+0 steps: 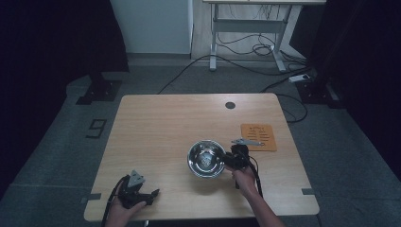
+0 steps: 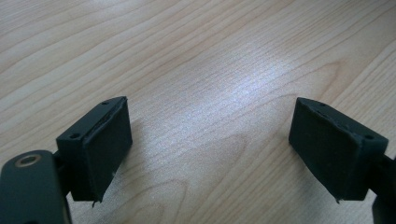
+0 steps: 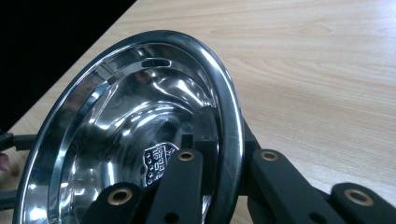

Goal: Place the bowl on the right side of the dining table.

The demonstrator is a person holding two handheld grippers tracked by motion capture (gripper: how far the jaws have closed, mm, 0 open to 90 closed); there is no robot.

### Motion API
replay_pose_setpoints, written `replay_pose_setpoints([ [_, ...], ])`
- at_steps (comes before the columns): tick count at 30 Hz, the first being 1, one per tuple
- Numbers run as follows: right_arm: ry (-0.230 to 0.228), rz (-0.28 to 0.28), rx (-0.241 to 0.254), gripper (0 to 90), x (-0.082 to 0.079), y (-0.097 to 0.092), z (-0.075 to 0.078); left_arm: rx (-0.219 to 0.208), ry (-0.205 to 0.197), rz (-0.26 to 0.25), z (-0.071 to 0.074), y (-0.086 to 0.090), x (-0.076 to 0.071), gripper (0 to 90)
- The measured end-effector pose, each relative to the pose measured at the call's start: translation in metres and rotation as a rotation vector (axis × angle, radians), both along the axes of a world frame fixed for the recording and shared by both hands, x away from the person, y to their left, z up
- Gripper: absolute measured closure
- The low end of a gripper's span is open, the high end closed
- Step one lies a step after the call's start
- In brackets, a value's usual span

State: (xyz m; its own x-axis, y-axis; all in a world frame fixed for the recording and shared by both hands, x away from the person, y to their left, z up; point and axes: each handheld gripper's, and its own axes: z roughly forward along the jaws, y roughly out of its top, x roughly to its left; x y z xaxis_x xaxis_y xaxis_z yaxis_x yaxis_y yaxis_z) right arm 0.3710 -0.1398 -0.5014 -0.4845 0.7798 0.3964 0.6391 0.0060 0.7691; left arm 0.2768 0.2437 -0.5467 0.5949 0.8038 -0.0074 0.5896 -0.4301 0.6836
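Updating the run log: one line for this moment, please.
right gripper shut on shiny round steel bowl rim | left gripper open above light wooden table, holding nothing

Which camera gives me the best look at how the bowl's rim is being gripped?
The right gripper view: the steel bowl shows close up, its rim pinched between the right hand-held gripper jaws, one inside, one outside. The high view shows the whole bowl small, grip detail lost. The left gripper view faces bare table.

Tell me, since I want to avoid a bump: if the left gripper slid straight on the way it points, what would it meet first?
Probably nothing soon. The left gripper, jaws open, points right along the table near its front edge; the steel bowl lies farther back, seemingly off that line, though depth is unclear.
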Motion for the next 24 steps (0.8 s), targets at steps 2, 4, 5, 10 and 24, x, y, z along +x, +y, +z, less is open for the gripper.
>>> replay_pose_setpoints([
  [2, -0.004, -0.006, 0.004, 85.9, 0.0, -0.003, 0.002, 0.0, 0.0, 0.0, 0.0, 0.0, 0.0, 12.9],
  [4, -0.009, -0.014, 0.01, 85.9, 0.001, -0.007, 0.004, 0.0, 0.0, -0.001, 0.0, 0.0, 0.0, 12.8],
  [5, -0.009, -0.019, 0.014, 85.9, 0.002, -0.01, 0.005, -0.001, 0.0, -0.002, 0.0, 0.0, 0.0, 12.7],
  [10, -0.011, -0.05, 0.025, 86.0, 0.005, -0.021, 0.007, 0.0, -0.001, -0.003, 0.0, 0.0, 0.001, 12.7],
  [24, -0.027, -0.113, 0.049, 85.9, 0.011, -0.045, 0.012, -0.001, -0.001, -0.003, 0.0, 0.0, 0.001, 12.6],
])
